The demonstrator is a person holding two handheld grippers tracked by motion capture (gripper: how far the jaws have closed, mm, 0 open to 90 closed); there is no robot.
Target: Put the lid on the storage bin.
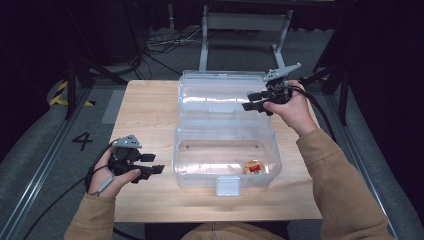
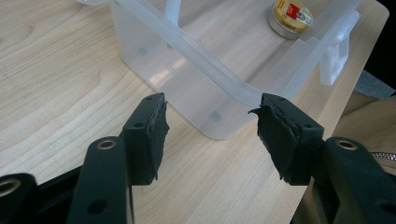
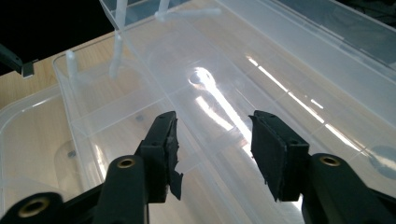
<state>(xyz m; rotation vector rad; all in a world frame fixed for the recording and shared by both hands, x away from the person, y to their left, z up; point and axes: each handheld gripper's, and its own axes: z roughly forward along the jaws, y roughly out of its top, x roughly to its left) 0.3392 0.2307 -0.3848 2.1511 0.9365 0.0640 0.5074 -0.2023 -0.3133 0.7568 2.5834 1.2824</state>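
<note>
A clear plastic box (image 1: 226, 177) stands open on the wooden table (image 1: 150, 110), its lid (image 1: 220, 95) laid back behind it. A small round tin (image 1: 254, 167) with a yellow and red label lies inside at the front right, and also appears in the left gripper view (image 2: 292, 16). My left gripper (image 1: 157, 163) rests left of the box, open and empty; its jaws point at the box's near corner (image 2: 219, 126). My right gripper (image 1: 246, 101) hovers over the lid's right part, open. In the right gripper view the clear lid (image 3: 261, 60) lies below its jaws, with nothing gripped.
A white latch (image 1: 227, 186) sticks out from the box's front wall near the table's front edge. Bare wood lies left of the box. Behind the table stand a metal frame (image 1: 245, 22) and loose cables (image 1: 160, 45) on the grey floor.
</note>
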